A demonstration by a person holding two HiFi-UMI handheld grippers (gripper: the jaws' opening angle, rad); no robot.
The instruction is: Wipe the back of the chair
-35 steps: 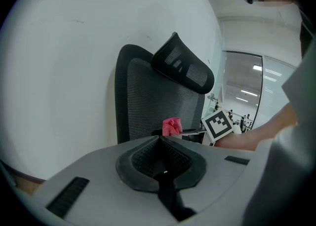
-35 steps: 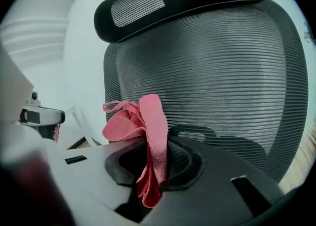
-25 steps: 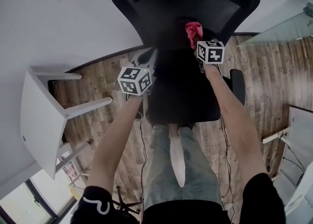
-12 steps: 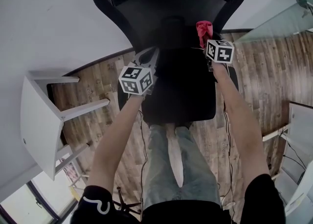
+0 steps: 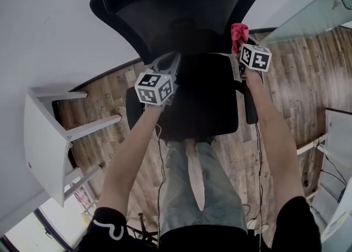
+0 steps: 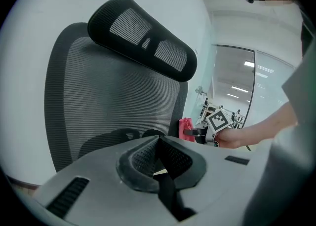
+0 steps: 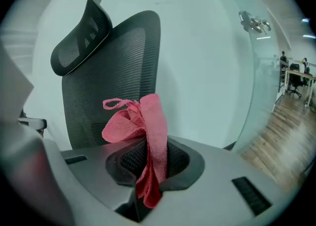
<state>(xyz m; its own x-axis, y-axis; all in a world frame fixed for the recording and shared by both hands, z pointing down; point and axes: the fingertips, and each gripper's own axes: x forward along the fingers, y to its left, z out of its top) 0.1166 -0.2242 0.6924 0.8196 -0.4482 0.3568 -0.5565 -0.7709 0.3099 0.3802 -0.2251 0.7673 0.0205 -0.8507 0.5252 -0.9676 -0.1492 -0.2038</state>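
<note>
Wood-plank floor (image 5: 291,75), black office chair (image 5: 203,99) standing on it, white table (image 5: 41,141) alongside

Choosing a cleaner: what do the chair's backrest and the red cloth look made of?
The backrest looks like black woven mesh, matte, likely synthetic: fine ribbed lines show. The red cloth seems a soft knitted textile, perhaps microfibre: it folds limply.

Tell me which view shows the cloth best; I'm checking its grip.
The right gripper view: the cloth sits centre frame, pinched in the right gripper. The head view shows only a red tuft past the cube; the left gripper view, a small patch beside the chair.
</note>
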